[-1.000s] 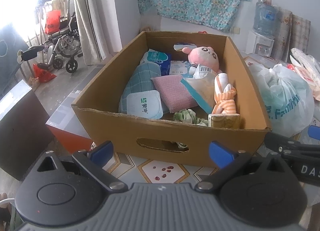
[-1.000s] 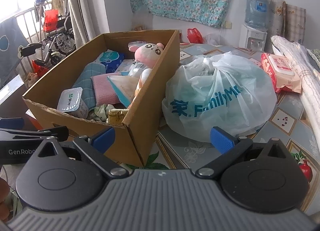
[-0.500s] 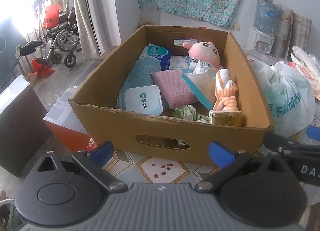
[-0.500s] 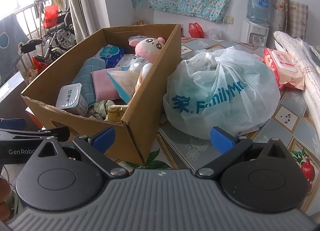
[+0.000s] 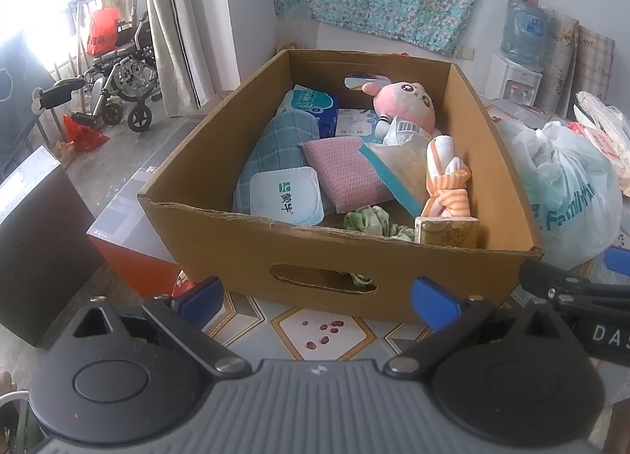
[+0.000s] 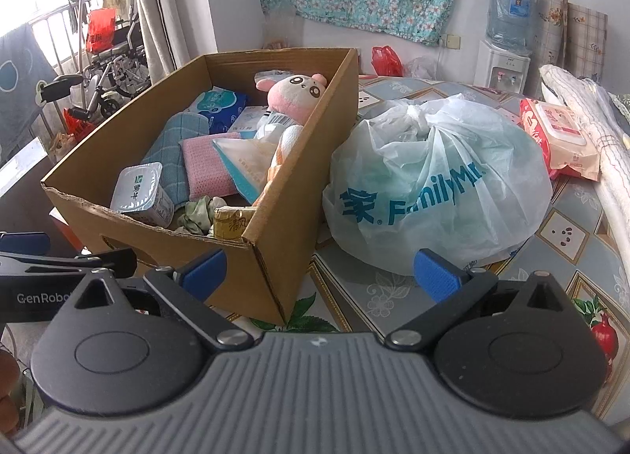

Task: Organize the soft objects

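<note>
On the patterned table (image 6: 571, 225), a cardboard box (image 5: 323, 253) is sitting filled with soft things: a pink plush toy (image 5: 405, 103) is leaning at the far wall, a teal cloth (image 5: 275, 151) and a pink cloth (image 5: 342, 170) are lying in the middle, and a green scrunchie (image 5: 370, 217) is resting near the front wall. Just right of the box, a tied plastic bag (image 6: 437, 182) is crowding the table, with a wipes pack (image 6: 559, 135) farther right. Both the left gripper (image 5: 317, 296) and the right gripper (image 6: 319, 269) are hovering wide apart and empty, the box's near wall standing between them and the contents.
</note>
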Tool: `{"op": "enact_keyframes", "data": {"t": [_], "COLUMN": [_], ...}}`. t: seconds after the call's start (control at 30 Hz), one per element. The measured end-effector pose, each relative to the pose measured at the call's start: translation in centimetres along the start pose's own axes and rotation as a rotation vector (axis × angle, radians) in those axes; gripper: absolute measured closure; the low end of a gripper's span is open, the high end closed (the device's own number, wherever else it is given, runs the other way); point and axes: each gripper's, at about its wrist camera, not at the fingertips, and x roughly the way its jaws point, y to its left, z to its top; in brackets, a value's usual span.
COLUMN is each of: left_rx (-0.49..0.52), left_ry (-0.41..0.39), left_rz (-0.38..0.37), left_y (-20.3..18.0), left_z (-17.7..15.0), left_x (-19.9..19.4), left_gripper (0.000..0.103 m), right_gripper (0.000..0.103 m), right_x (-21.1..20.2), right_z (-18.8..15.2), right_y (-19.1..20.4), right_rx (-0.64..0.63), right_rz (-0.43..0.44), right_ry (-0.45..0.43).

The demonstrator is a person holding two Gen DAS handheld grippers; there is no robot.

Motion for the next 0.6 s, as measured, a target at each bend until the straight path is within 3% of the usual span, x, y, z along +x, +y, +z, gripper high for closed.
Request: {"op": "enact_keyframes", "data": {"t": [0.6], "left_rx": [-0.001], "left_ry": [0.006], "left_rz": [0.001], "left_y": [0.11], "left_z": [-0.09], "left_x": [0.03], "left_gripper": [0.001], "right_gripper": [0.001], "right_x": [0.09], "right_z": [-0.08], "right_y": [0.03], "right_rx": [0.002], "right_rz": [0.0], "right_ry": [0.003]}}
